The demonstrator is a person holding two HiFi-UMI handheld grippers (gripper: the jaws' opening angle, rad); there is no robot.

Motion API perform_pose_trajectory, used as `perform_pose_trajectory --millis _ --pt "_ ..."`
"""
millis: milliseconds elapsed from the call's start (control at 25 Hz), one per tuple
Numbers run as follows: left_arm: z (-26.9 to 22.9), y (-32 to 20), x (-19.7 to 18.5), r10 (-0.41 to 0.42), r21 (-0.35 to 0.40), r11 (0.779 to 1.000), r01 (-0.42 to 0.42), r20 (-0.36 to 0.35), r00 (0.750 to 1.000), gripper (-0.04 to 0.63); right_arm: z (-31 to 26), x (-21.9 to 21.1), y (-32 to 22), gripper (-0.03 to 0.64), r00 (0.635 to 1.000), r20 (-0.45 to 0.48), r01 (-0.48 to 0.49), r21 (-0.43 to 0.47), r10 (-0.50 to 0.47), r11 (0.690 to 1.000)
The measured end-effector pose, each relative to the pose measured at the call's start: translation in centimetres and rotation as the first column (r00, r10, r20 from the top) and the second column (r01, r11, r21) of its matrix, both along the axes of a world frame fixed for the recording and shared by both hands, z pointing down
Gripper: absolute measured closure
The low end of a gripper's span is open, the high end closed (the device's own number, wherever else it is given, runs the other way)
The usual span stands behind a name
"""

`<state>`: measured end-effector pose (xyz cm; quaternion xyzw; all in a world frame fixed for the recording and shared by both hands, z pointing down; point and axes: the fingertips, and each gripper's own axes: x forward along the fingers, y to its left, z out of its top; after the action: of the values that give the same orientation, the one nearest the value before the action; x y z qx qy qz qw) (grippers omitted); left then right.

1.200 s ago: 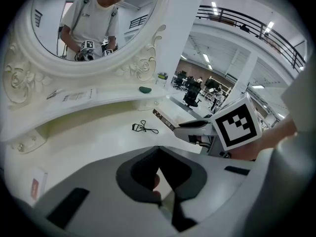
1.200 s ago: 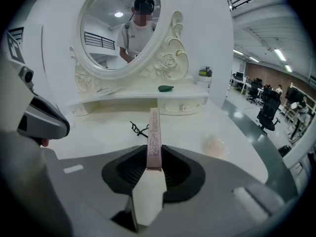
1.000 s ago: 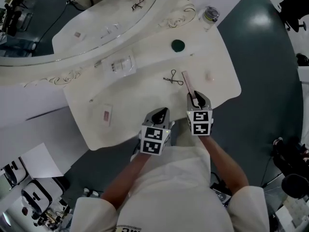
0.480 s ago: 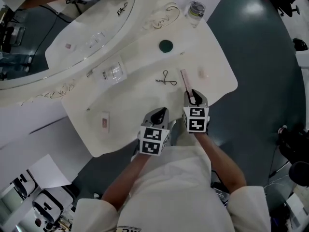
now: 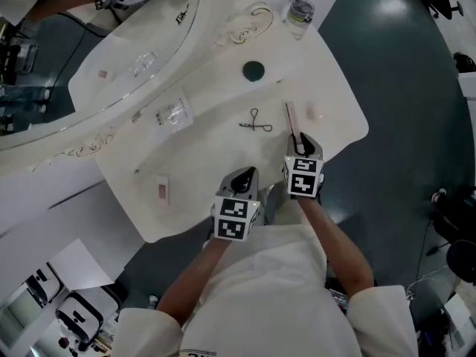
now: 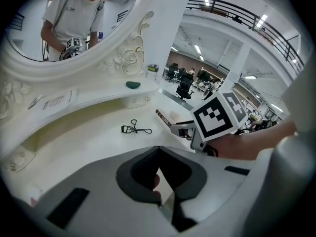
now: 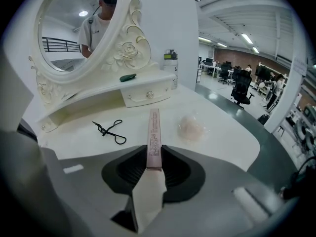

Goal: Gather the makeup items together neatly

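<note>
My right gripper (image 5: 300, 149) is shut on the near end of a long, slim pink box (image 5: 292, 123), which reaches out over the white dressing table (image 5: 338, 136); the box (image 7: 154, 132) runs straight ahead from the jaws. A black eyelash curler (image 5: 256, 123) lies just left of the box. Right of it lies a pale pink puff in clear wrap (image 5: 314, 113). My left gripper (image 5: 249, 175) hovers at the table's front edge, shut and empty. From the left gripper (image 6: 158, 174) I see the curler (image 6: 134, 129) and the other gripper's marker cube.
A green round item (image 5: 253, 70) sits on the raised shelf under the oval mirror (image 5: 111, 36), and a lidded jar (image 5: 300, 12) stands at the far right corner. A clear packet (image 5: 174, 114) and a small pink-and-white case (image 5: 163, 191) lie on the left. Dark floor surrounds the table.
The right gripper has shifted a little and rolled, keeping the pink box in its jaws; the box now points slightly more to the left. The left gripper has stayed put.
</note>
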<state>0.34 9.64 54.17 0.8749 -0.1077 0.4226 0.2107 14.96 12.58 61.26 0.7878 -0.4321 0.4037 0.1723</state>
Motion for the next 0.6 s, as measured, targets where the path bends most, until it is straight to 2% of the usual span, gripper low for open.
perform_pose_trajectory --millis 200,600 --pt "0.2 -0.1 -0.3 -0.012 -0.003 1.0 0.012 0.014 1.0 0.597 0.5 1.3 0.4 0.529 0.999 -0.005 -0.036 -0.011 0.036 0.999" --pt "0.5 0.1 -0.2 -0.01 -0.007 1.0 0.01 0.028 1.0 0.596 1.0 2.0 0.3 0.529 0.999 -0.015 -0.039 -0.028 0.038 0.999"
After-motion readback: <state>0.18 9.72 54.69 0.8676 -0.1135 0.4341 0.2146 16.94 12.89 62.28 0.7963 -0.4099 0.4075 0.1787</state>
